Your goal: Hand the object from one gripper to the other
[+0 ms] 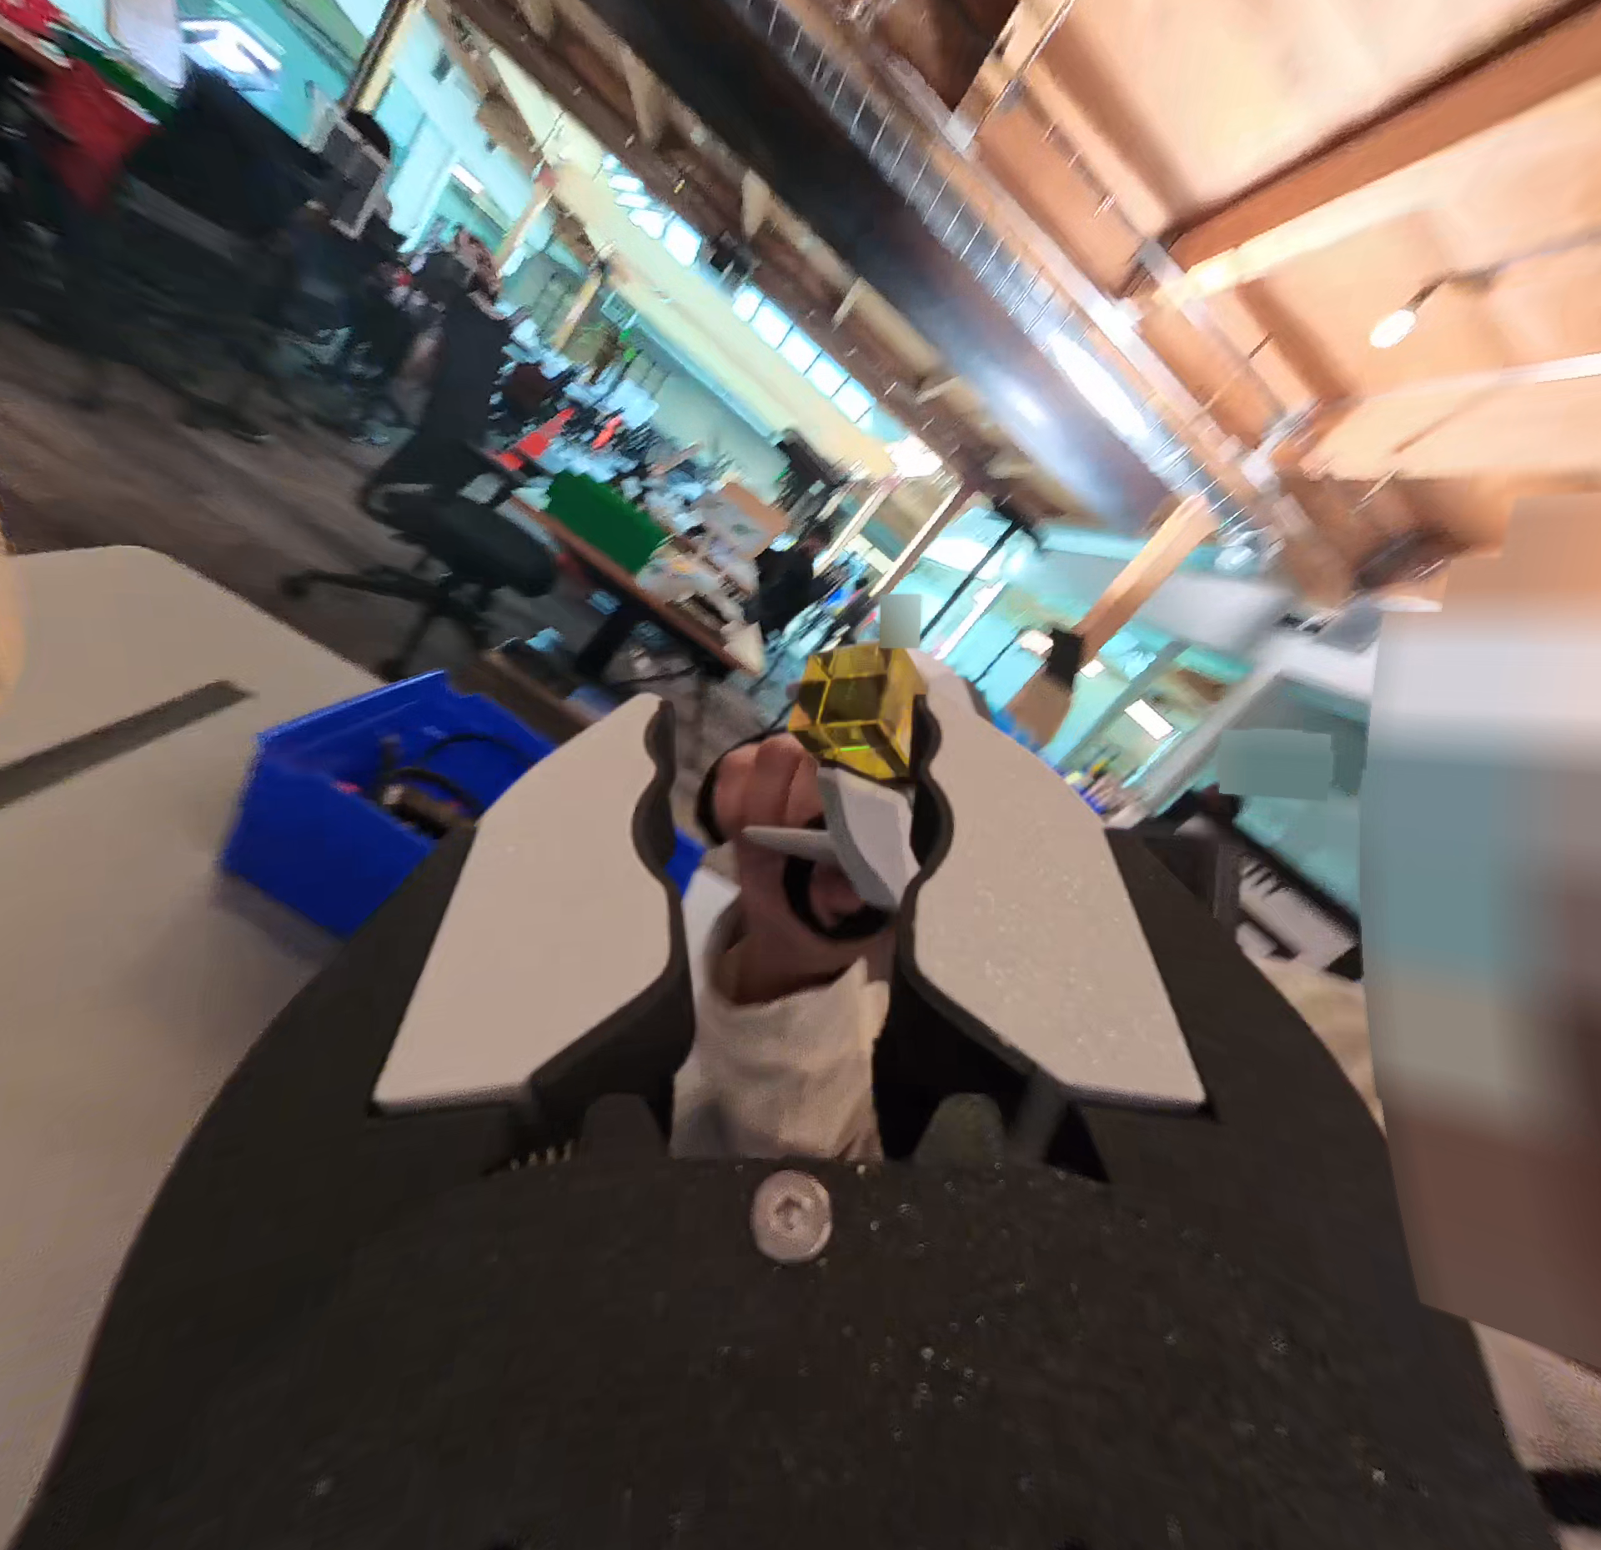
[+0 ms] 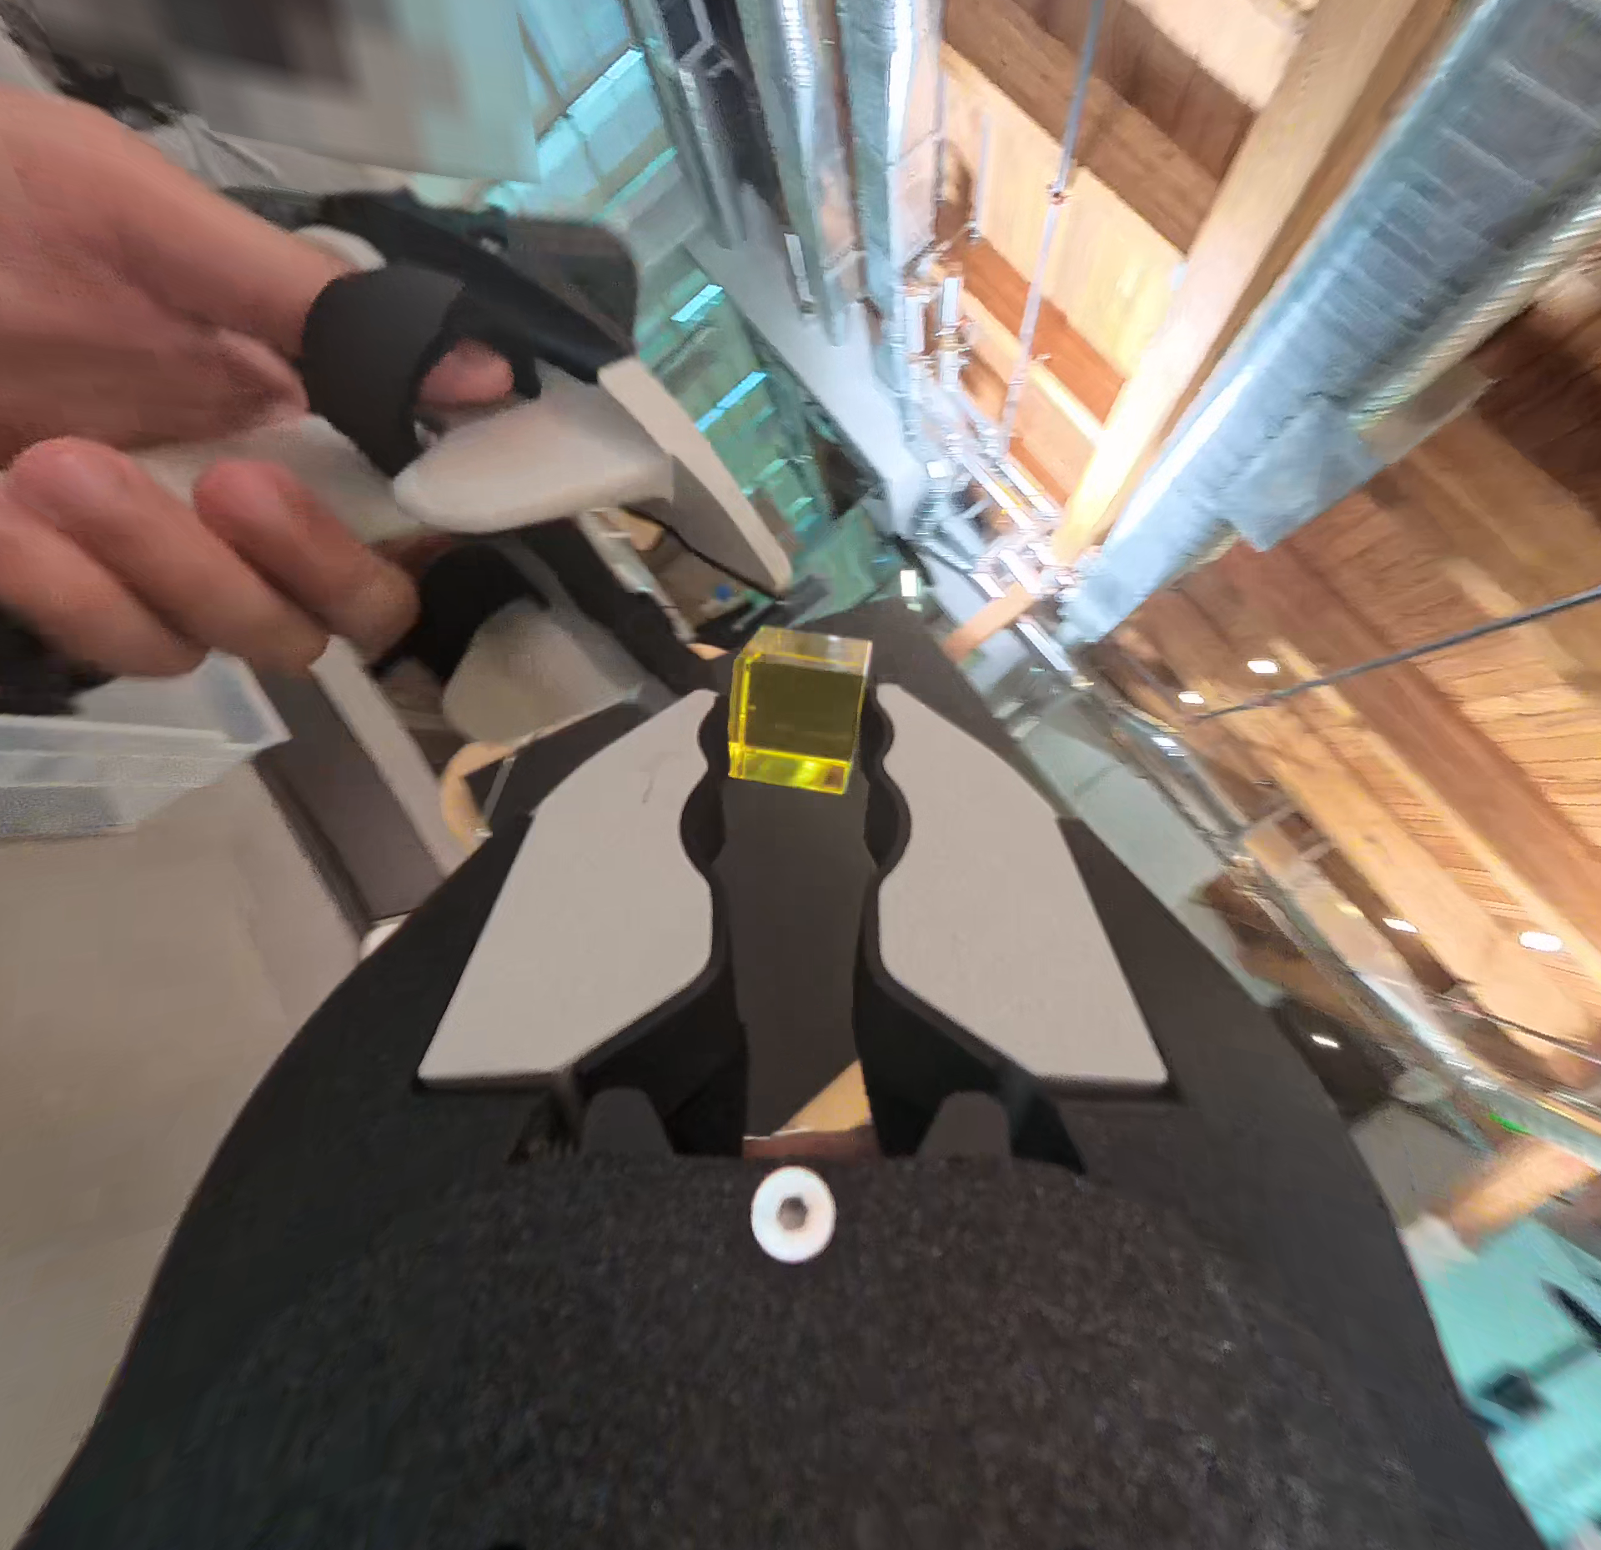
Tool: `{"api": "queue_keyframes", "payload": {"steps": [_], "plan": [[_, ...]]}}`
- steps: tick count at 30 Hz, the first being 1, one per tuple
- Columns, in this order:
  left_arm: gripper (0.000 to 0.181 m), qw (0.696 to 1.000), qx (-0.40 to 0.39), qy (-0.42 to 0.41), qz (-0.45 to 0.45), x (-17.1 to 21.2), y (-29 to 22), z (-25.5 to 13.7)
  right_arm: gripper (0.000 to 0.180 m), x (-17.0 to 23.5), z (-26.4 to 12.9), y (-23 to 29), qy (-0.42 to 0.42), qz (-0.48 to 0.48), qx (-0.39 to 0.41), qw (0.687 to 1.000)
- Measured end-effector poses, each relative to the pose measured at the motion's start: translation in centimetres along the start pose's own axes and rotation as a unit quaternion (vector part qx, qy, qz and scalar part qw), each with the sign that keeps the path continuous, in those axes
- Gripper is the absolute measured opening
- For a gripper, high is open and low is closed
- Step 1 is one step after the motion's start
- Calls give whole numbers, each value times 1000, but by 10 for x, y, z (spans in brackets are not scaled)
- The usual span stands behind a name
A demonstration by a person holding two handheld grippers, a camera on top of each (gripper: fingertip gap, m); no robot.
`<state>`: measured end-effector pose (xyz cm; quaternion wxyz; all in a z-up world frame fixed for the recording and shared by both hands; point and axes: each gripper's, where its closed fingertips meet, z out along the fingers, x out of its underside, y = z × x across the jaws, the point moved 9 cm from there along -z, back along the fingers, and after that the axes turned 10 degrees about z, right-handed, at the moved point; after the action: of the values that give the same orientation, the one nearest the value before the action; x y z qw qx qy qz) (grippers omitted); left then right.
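Note:
A clear yellow cube (image 2: 797,707) is pinched between the fingertips of my right gripper (image 2: 793,733), held up in the air. My left gripper (image 1: 793,703) is open and empty. In the left wrist view the cube (image 1: 853,716) shows in the gap between its fingertips, close to the right one, with the right gripper's white fingers (image 1: 866,833) and a hand below it. In the right wrist view the left gripper (image 2: 606,477) is up and to the left of the cube, apart from it, held by a hand (image 2: 130,339).
A blue bin (image 1: 346,815) with cables stands on the white table (image 1: 130,685) at the left. A clear plastic container (image 2: 130,763) sits at the left of the right wrist view. A black office chair (image 1: 450,538) and people are farther back. The tips of both grippers are at nearly the same place.

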<state>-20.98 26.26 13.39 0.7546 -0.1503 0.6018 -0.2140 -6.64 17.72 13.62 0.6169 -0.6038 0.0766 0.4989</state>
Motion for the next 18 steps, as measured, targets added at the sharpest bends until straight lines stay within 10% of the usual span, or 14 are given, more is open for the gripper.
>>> {"api": "queue_keyframes", "payload": {"steps": [6, 18], "plan": [[61, 951, -159, 213, 160, 7, -15, -12, 29, 21, -2, -13, 125, 45, -151, 980], [41, 912, -176, 301, 217, 34, -19, 21, 29, 11, -5, 32, 202, -117, -160, 959]]}}
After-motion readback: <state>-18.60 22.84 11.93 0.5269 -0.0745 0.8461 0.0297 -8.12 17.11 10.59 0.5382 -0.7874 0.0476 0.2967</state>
